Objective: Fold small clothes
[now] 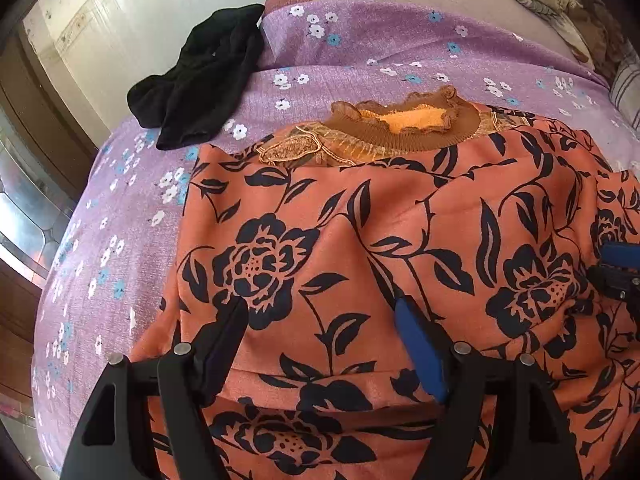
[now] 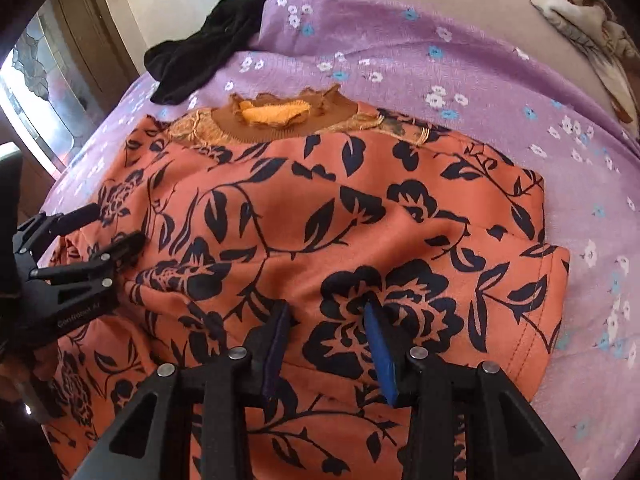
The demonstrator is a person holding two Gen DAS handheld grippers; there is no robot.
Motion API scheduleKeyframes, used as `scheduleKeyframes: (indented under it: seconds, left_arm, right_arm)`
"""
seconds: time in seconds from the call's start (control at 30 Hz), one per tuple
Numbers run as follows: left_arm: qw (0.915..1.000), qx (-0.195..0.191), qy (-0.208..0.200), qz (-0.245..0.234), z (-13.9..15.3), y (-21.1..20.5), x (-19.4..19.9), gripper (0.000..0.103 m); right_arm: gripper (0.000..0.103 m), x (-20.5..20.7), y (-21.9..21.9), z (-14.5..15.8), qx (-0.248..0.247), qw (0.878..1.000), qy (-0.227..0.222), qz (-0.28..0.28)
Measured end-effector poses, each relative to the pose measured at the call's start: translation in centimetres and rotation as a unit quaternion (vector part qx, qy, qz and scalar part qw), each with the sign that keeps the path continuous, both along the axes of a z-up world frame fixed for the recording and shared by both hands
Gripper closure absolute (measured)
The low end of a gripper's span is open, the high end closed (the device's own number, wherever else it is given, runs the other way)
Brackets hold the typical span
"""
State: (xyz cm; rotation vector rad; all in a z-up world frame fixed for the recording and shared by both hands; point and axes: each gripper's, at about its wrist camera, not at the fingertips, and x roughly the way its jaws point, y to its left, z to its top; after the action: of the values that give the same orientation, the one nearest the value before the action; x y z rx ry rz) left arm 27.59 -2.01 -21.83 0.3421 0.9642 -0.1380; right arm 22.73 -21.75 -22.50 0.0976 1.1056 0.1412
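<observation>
An orange garment with a black flower print (image 1: 360,240) lies spread on the purple flowered bed cover (image 1: 360,40); it also fills the right wrist view (image 2: 340,220). Its brown ruffled collar (image 1: 404,120) points away from me, also seen in the right wrist view (image 2: 280,114). My left gripper (image 1: 320,312) is open, fingers resting over the near part of the garment. My right gripper (image 2: 328,312) is open above the garment's near right part. The left gripper also shows at the left of the right wrist view (image 2: 116,226), and the right gripper at the right edge of the left wrist view (image 1: 618,268).
A black piece of clothing (image 1: 200,76) lies crumpled at the far left of the bed, also in the right wrist view (image 2: 208,44). A patterned blanket (image 2: 592,28) lies at the far right. A wall and a door (image 1: 24,140) stand left of the bed.
</observation>
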Motion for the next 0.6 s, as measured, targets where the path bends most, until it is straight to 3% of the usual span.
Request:
scheduleKeyframes:
  seconds: [0.3, 0.4, 0.47, 0.53, 0.6]
  left_arm:
    - [0.9975, 0.001, 0.049, -0.051, -0.3, 0.9, -0.3, 0.026]
    - [0.9983, -0.016, 0.034, -0.045, 0.3, 1.3, -0.2, 0.026]
    - [0.9981, -0.042, 0.012, -0.043, 1.4, 1.2, -0.5, 0.026]
    - [0.995, -0.087, -0.002, -0.048, 2.5, 0.8, -0.8, 0.026]
    - [0.9918, -0.117, -0.003, -0.05, 2.8, 0.1, -1.1, 0.026]
  right_arm:
    - [0.058, -2.1, 0.7, -0.4, -0.022, 0.996, 0.062, 0.053]
    - [0.058, -2.7, 0.4, 0.5, -0.025, 0.996, 0.046, 0.072]
    - [0.058, -2.8, -0.6, 2.2, 0.021, 0.997, 0.025, 0.068]
    - [0.058, -2.7, -1.9, 4.4, 0.084, 0.995, -0.022, 0.045]
    - [0.058, -2.5, -2.9, 6.0, 0.113, 0.991, -0.068, 0.017]
